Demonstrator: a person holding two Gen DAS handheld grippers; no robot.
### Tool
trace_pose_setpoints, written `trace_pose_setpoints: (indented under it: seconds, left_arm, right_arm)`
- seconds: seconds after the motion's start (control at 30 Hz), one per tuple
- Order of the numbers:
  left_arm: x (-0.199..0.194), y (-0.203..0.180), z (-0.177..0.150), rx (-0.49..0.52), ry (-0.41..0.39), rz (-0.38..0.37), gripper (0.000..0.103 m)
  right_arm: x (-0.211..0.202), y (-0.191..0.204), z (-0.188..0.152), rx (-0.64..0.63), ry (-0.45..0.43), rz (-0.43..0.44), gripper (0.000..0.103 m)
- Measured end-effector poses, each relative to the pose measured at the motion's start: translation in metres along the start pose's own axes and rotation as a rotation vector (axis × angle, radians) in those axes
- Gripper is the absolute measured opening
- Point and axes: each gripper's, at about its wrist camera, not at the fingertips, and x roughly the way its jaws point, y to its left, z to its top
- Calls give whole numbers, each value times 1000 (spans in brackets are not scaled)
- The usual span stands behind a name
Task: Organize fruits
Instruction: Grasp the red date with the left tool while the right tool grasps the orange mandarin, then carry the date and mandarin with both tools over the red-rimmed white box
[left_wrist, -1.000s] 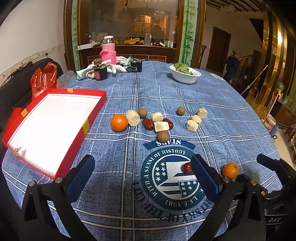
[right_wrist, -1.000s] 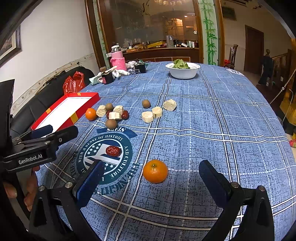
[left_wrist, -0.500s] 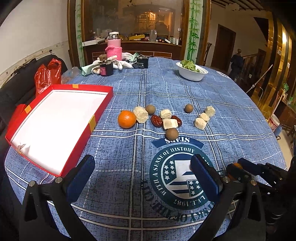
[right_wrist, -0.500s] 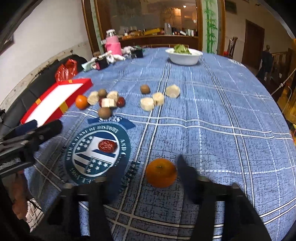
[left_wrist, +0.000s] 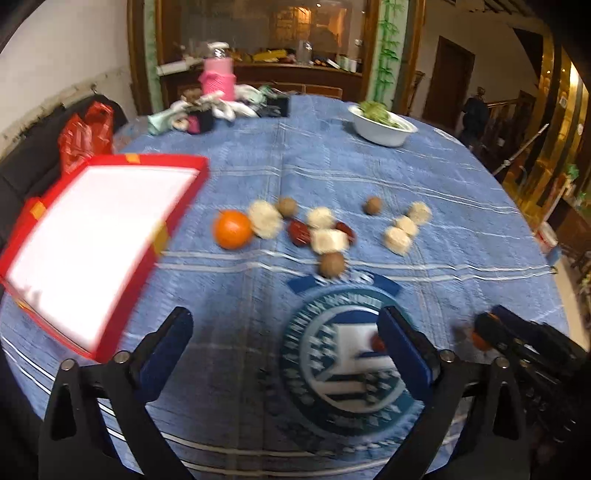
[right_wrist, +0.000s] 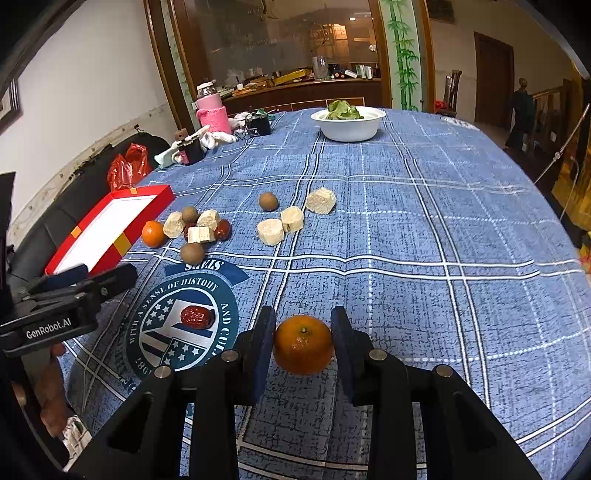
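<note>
My right gripper (right_wrist: 303, 341) is shut on an orange (right_wrist: 303, 343) near the table's front; both blue pads touch its sides. A red date (right_wrist: 197, 317) lies on the round emblem to its left. Further off lie a second orange (right_wrist: 153, 233), brown round fruits (right_wrist: 268, 201), pale cake-like chunks (right_wrist: 320, 200) and more dates. A red box with a white inside (right_wrist: 110, 225) stands at the left. My left gripper (left_wrist: 284, 349) is open and empty above the cloth, with the box (left_wrist: 92, 236) to its left and the second orange (left_wrist: 233, 229) ahead.
A white bowl of greens (right_wrist: 349, 123) stands at the far side. A pink-sleeved jar (right_wrist: 211, 110), a small dark container and cloths sit at the far left. A red bag (right_wrist: 127, 168) lies on a dark sofa beside the table. The blue checked cloth (right_wrist: 443, 229) covers the table.
My right gripper has moved forward and closed from wide open onto the near orange. My left gripper has moved forward and its view is blurred by motion.
</note>
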Motion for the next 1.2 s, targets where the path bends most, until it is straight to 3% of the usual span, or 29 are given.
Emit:
trace_pose_setpoints:
  seconds: [0.07, 0.27, 0.47, 0.5, 0.57, 0.67, 0.83, 1.07, 1.2]
  left_arm:
    - [2, -13, -4, 31, 7, -16, 93]
    - [16, -44, -5, 96, 47, -59, 64]
    - [27, -64, -13, 162, 69, -54, 62]
    - [32, -65, -15, 165, 82, -29, 41]
    - [31, -63, -14, 159, 75, -27, 24]
    - [27, -55, -12, 127, 70, -44, 24]
    - [3, -32, -2, 57, -15, -40, 24]
    - [-25, 36, 14, -102, -111, 39, 24]
    - [-38, 85, 24, -195, -161, 123, 24]
  right_arm:
    - [2, -4, -1, 14, -2, 15, 32]
    - [-2, -14, -4, 41, -16, 38, 32]
    - [-7, -28, -5, 74, -30, 37, 32]
    - [-7, -28, -4, 75, -30, 38, 32]
    - [-8, -28, -5, 74, -33, 43, 32]
    - [-10, -26, -5, 68, -37, 49, 32]
    - [-11, -16, 1, 44, -41, 59, 32]
    - [-8, 26, 14, -44, -46, 101, 32]
    - [-4, 56, 24, -94, -54, 142, 32]
